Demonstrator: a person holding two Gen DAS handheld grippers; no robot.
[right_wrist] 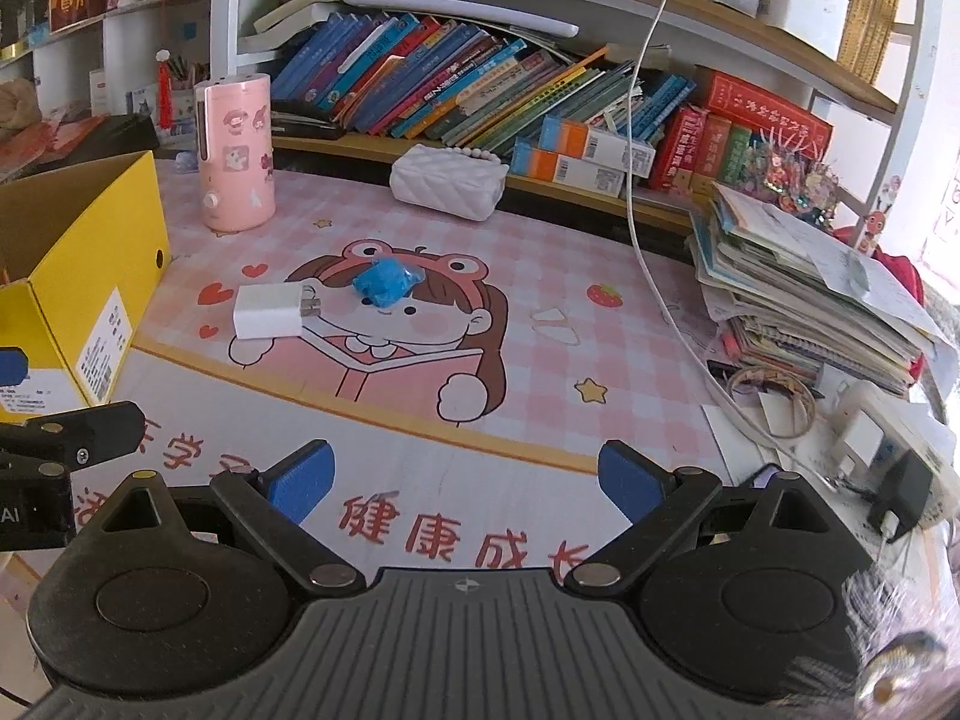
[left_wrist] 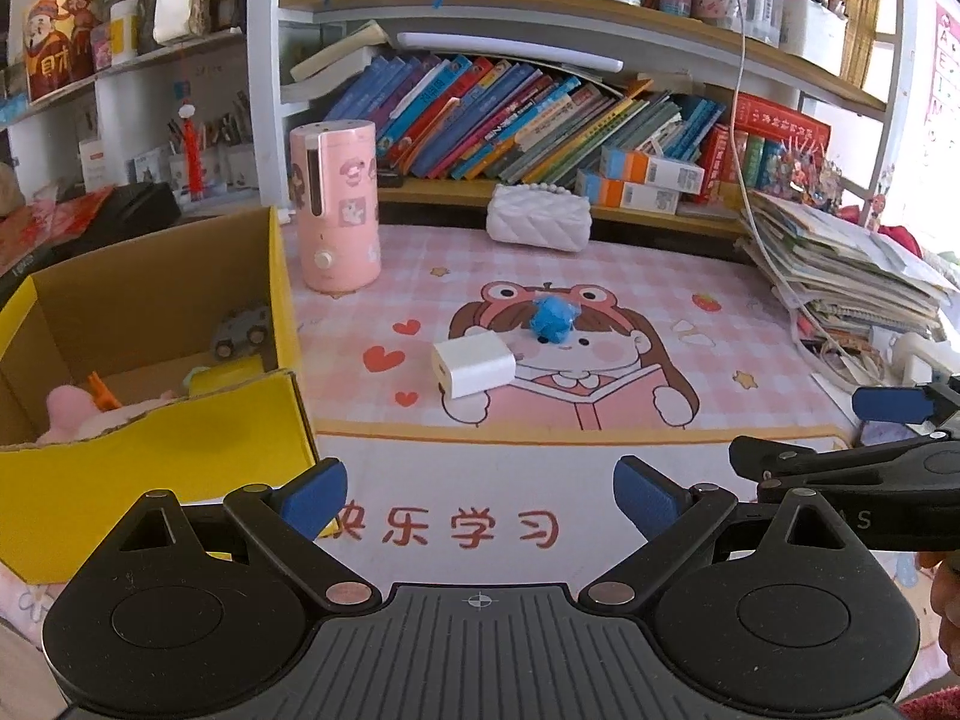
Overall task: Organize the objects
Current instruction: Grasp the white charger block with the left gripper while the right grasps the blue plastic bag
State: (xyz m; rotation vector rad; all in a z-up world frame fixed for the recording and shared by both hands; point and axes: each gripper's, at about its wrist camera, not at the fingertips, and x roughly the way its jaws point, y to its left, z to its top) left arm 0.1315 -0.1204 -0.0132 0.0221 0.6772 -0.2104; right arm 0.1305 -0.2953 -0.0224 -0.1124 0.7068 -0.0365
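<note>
White charger [left_wrist: 474, 365] and blue toy [left_wrist: 553, 319] lie on the desk mat [left_wrist: 660, 276], ahead of the left gripper [left_wrist: 480, 495], whose fingers are spread wide and empty. Yellow box [left_wrist: 282, 312], on its left, holds a toy car [left_wrist: 241, 331] and a pink plush [left_wrist: 72, 414].

Right view: right gripper [right_wrist: 465, 480] likewise wide open, empty; charger [right_wrist: 270, 312] ahead-left, prongs toward the toy [right_wrist: 384, 283]. Neither gripper is clearly nearer.

left gripper [left_wrist: 480, 495]: matte black linkage, blue ribbed pads [left_wrist: 315, 495], silver pivot pins, ridged base marked with a crosshair | right gripper [right_wrist: 465, 480]: built alike, white lettering seen on its side
</note>
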